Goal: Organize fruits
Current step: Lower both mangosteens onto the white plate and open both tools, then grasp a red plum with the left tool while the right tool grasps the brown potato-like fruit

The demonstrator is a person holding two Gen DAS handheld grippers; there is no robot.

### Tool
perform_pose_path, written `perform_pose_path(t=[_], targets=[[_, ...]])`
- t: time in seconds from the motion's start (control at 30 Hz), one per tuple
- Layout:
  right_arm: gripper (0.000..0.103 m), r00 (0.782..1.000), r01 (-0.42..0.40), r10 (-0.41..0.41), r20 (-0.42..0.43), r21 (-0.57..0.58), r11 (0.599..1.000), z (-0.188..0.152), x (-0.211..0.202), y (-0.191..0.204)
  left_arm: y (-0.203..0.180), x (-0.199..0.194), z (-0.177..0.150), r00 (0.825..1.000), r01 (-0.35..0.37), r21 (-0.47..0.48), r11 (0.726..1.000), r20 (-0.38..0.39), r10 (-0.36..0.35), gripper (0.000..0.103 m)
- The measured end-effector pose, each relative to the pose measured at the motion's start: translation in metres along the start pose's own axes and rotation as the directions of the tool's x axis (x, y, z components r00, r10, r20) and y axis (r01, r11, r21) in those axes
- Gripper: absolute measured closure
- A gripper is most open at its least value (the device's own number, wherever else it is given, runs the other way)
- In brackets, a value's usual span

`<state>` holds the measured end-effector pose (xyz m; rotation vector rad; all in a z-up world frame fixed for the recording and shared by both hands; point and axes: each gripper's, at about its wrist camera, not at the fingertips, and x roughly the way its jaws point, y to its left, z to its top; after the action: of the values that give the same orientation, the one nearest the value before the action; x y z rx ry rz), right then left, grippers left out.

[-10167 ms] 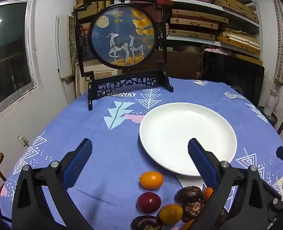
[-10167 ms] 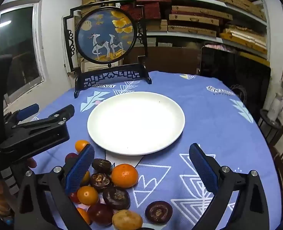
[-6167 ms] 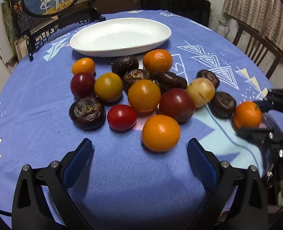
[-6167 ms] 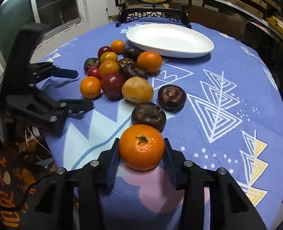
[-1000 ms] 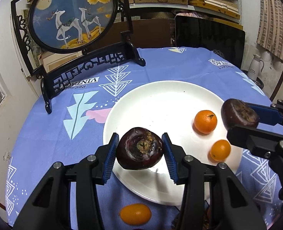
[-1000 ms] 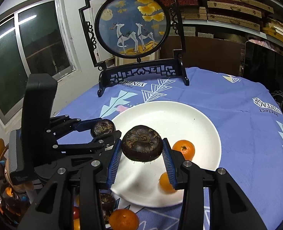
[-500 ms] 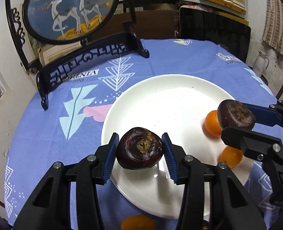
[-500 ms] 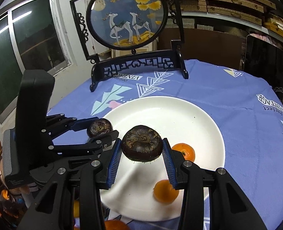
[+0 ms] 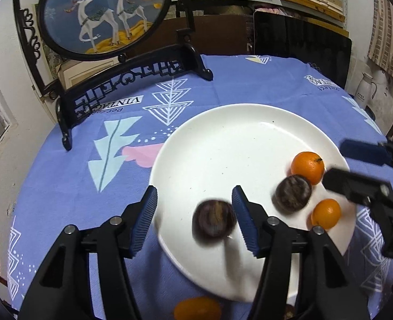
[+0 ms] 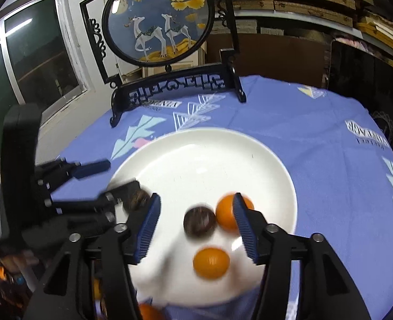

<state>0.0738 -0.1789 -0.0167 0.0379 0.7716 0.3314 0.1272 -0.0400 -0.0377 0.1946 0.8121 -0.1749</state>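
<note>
A white plate lies on the blue tablecloth. My left gripper is open above its near left rim, and a dark purple fruit, blurred, lies loose on the plate between the fingers. My right gripper is open; a second dark fruit lies loose under it on the plate, also seen in the left view. Two oranges lie on the plate's right side. The right gripper shows at the left view's right edge.
A round deer picture on a black carved stand stands at the table's far left. More fruit lies on the cloth before the plate. Shelves and a dark screen lie behind; a white jug stands far right.
Both grippers have opened and let go of their dark fruits, which now lie on the plate. Both grippers have moved lower and closer to the plate.
</note>
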Motion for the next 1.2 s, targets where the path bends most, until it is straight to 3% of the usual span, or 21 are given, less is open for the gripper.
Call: perform_pose_path(t=[0.1, 0.4, 0.5, 0.63, 0.87, 1.03, 1.13, 1.2], targets=[[0.042, 1.0, -0.003, 0.003, -0.015, -0.008, 1.0, -0.017, -0.014, 0.002, -0.001, -0.015, -0.01, 1.0, 0.007, 0.018, 1.0, 0.014, -0.007, 0.039], [0.042, 0.999, -0.027, 0.018, -0.044, -0.212, 0.977, -0.099, -0.082, 0.037, 0.006, -0.073, -0.062, 0.996, 0.065, 0.063, 0.996, 0.052, -0.069, 0.03], [0.042, 0.997, -0.046, 0.025, -0.079, -0.274, 0.961, -0.132, -0.099, 0.045, 0.016, -0.088, -0.083, 0.994, 0.101, 0.051, 0.994, 0.039, -0.103, 0.028], [0.042, 0.988, -0.027, -0.022, -0.152, -0.312, 0.95, -0.168, -0.097, 0.046, 0.021, -0.101, -0.107, 0.996, 0.082, 0.078, 0.994, 0.027, -0.084, 0.025], [0.045, 0.976, -0.144, 0.081, -0.201, -0.319, 0.937, -0.186, -0.094, 0.069, 0.034, -0.106, -0.132, 0.996, 0.09, 0.078, 0.993, -0.01, -0.09, 0.023], [0.047, 0.978, -0.104, 0.034, -0.207, -0.336, 0.936, -0.181, -0.078, 0.075, 0.027, -0.107, -0.151, 0.993, 0.12, 0.138, 0.983, -0.039, -0.116, 0.021], [0.062, 0.976, -0.113, 0.047, -0.211, -0.313, 0.943, -0.173, -0.069, 0.072, 0.019, -0.1, -0.16, 0.988, 0.147, 0.167, 0.975, -0.07, -0.137, 0.021], [0.063, 0.977, -0.114, 0.05, -0.206, -0.309, 0.944, -0.171, -0.068, 0.07, 0.012, -0.093, -0.163, 0.986, 0.153, 0.189, 0.97, -0.091, -0.137, 0.021]])
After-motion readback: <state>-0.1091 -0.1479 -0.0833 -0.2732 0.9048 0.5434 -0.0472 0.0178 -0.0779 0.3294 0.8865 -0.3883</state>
